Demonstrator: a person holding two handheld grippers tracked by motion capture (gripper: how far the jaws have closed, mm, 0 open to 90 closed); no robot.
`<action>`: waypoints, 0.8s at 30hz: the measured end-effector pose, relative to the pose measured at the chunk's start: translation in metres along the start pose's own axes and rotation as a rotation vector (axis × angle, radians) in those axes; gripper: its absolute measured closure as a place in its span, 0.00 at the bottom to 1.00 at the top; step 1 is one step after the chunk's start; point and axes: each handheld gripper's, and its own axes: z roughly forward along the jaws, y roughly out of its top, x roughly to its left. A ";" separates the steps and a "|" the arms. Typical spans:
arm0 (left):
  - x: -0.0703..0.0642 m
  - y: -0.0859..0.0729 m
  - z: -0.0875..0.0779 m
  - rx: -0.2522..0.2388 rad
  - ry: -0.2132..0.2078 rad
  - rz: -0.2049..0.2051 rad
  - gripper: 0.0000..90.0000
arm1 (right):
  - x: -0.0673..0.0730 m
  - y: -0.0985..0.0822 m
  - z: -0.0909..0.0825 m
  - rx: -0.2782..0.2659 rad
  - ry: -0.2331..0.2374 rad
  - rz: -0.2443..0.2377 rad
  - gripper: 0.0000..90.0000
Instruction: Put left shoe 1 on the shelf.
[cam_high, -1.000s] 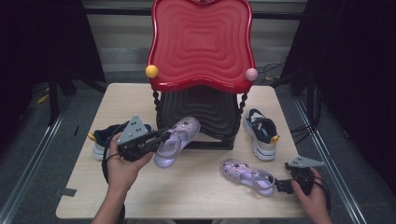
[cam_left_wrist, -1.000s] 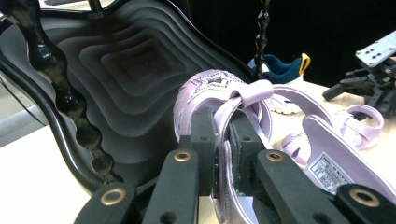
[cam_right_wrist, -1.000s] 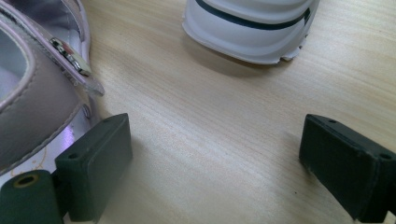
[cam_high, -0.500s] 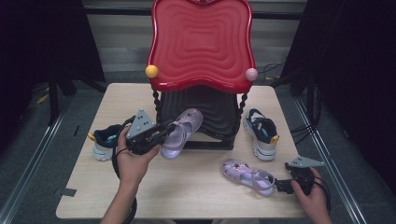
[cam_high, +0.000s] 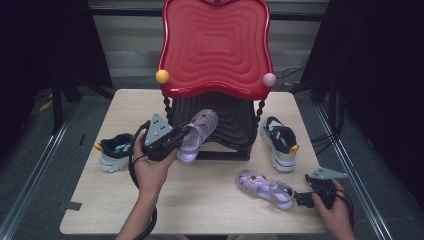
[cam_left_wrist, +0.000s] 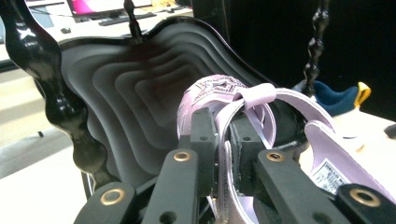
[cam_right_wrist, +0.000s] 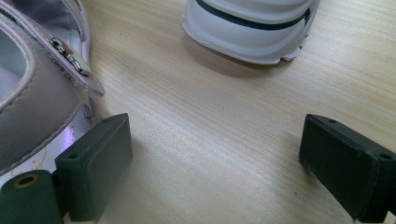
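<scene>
While clamped tight on the strap of one lilac sandal (cam_left_wrist: 243, 105) just ahead of the rack's black shelf (cam_left_wrist: 135, 93), left gripper (cam_high: 172, 141) halfway there, other sandal (cam_high: 265, 187) beside wide-open right gripper (cam_right_wrist: 212, 158), unplaced.

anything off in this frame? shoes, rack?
Nothing damaged or spilled. The pairs are split: one lilac sandal is in the left gripper at the black shelf, its mate flat on the table.
</scene>
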 end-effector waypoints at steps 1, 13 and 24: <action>0.000 0.000 0.001 -0.001 0.005 0.001 0.92 | 0.000 0.000 0.000 0.000 0.000 0.000 0.10; -0.007 -0.001 0.017 -0.052 0.092 -0.019 0.91 | 0.000 0.000 0.000 0.000 0.000 -0.001 0.10; -0.014 0.002 0.032 -0.080 0.155 0.007 0.91 | 0.000 0.000 0.000 -0.002 0.001 -0.004 0.10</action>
